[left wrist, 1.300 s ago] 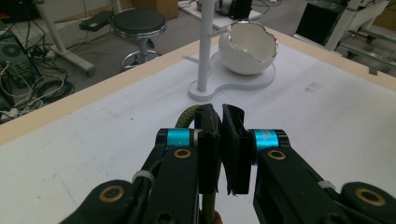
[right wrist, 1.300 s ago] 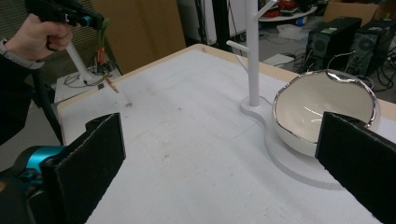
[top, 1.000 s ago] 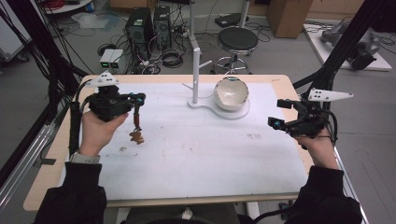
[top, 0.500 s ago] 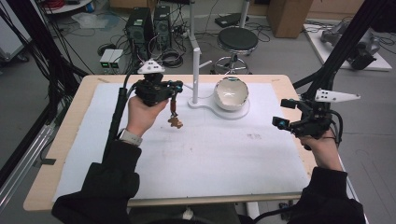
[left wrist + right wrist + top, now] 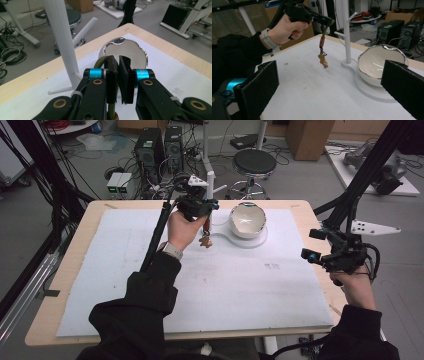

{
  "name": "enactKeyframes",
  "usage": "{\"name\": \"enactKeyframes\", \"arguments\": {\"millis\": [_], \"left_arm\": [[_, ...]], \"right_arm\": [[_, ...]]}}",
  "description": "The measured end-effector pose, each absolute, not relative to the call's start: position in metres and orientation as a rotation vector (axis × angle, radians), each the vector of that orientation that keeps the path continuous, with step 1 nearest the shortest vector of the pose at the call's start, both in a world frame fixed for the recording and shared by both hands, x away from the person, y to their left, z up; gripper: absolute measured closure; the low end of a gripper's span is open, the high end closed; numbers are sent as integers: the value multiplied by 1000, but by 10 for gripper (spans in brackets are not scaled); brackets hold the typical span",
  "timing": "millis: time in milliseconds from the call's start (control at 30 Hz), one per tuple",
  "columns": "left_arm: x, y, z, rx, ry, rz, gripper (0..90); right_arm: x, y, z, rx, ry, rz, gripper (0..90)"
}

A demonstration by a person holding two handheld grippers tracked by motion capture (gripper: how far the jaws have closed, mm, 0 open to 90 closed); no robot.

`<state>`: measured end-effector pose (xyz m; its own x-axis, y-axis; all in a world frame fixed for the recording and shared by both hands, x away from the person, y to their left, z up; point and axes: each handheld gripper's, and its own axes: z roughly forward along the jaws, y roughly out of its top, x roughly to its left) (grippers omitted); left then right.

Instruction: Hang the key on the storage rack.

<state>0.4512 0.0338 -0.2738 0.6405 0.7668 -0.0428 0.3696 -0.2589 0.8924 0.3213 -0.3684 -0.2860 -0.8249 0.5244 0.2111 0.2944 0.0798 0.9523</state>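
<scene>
While a second ago it hung far left of the white stand (image 5: 211, 200), left gripper (image 5: 207, 209) now just beside it | jaws clenched on keychain (image 5: 205, 239) cord, charm dangling | right gripper (image 5: 312, 245) jaws wide, holding nothing, well right of stand

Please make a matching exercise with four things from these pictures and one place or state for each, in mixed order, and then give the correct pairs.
Things:
1. olive cord keychain with a small brown charm
2. white bowl with a silvery rim
3. white branched stand
4. right gripper

Places or states:
A. jaws wide apart, holding nothing
B. upright on the white base, beside the bowl
C. hanging from the left gripper, above the white mat
D. sitting on the round end of the white base

Pairs: 1-C, 2-D, 3-B, 4-A
</scene>
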Motion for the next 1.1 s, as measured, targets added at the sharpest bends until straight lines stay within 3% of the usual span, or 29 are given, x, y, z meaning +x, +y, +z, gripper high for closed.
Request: {"name": "enactKeyframes", "arguments": {"millis": [200,1100], "left_arm": [[456,27,-278,1857,964,575,846],[475,29,-301,1865,997,537,832]], "right_arm": [[318,-371,-286,839,2162,1829,11],[317,-376,-291,871,2152,1838,11]]}}
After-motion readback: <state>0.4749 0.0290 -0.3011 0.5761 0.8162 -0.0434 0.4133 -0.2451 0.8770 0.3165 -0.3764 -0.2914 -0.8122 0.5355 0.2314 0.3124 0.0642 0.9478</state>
